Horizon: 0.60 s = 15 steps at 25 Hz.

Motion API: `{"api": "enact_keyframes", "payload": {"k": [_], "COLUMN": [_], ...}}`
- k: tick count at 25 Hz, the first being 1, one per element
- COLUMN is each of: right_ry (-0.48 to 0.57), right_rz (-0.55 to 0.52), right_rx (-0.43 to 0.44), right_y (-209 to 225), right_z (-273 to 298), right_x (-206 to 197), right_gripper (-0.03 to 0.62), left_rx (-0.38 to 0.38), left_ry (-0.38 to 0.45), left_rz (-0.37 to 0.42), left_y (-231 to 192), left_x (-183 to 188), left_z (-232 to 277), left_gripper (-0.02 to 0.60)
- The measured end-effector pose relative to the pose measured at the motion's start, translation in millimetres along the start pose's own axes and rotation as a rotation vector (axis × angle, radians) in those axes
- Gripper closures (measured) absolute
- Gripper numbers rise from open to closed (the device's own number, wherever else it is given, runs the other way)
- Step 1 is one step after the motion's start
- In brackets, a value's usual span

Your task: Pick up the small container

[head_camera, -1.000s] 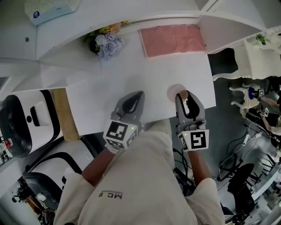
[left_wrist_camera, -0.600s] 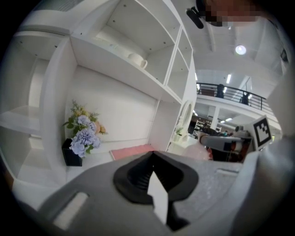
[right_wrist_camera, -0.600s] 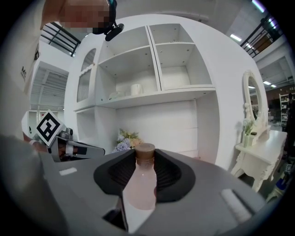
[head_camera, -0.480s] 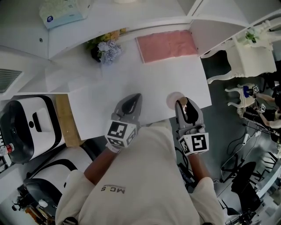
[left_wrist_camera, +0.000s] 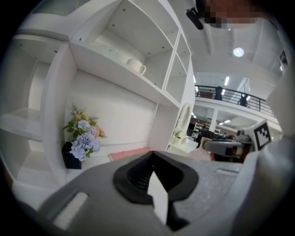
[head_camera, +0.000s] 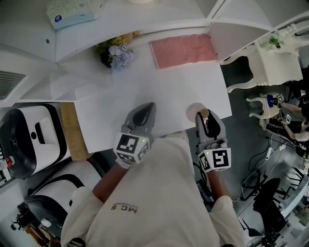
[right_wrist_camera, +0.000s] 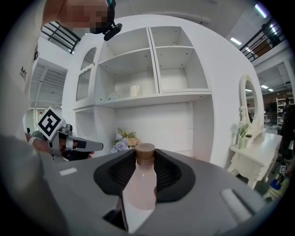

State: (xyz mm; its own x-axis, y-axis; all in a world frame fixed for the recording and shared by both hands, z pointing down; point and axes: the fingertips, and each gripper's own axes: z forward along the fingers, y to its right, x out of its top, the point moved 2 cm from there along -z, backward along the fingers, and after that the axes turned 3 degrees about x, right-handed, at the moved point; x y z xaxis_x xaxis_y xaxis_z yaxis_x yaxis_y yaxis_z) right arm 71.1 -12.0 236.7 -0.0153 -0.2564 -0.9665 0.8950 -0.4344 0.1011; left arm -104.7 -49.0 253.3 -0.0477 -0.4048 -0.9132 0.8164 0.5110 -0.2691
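The small container (right_wrist_camera: 139, 189) is a pale pink bottle with a brown cap (right_wrist_camera: 144, 153). It lies along the jaws of my right gripper (right_wrist_camera: 145, 159), which is shut on it, cap at the tips. In the head view only the cap (head_camera: 203, 115) shows at the tips of the right gripper (head_camera: 204, 116), over the front right part of the white table (head_camera: 169, 91). A faint pink round patch (head_camera: 193, 109) lies on the table just beside it. My left gripper (head_camera: 145, 110) hovers over the table's front edge, its jaws together with nothing between them (left_wrist_camera: 153, 159).
A pink cloth (head_camera: 183, 48) lies at the back of the table and a pot of flowers (head_camera: 116, 50) stands at the back left. A tissue box (head_camera: 67, 12) sits on the shelf above. White furniture (head_camera: 275, 58) stands to the right.
The right gripper with the bottle has drifted slightly back toward the table's front edge. The left gripper has hardly moved.
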Motion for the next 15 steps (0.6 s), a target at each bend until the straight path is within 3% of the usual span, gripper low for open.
{"api": "enact_keyframes", "payload": {"k": [15], "right_ry": [0.009], "right_rz": [-0.008], "right_rx": [0.003], "right_y": [-8.2], "right_z": [4.0], "right_x": [-0.9], "right_gripper": [0.471], "left_rx": [-0.006], "left_ry": [-0.003], "left_rz": [-0.001], "left_y": [-2.0], "left_x": [-3.0], "left_z": [-6.6], "left_gripper": [0.581]}}
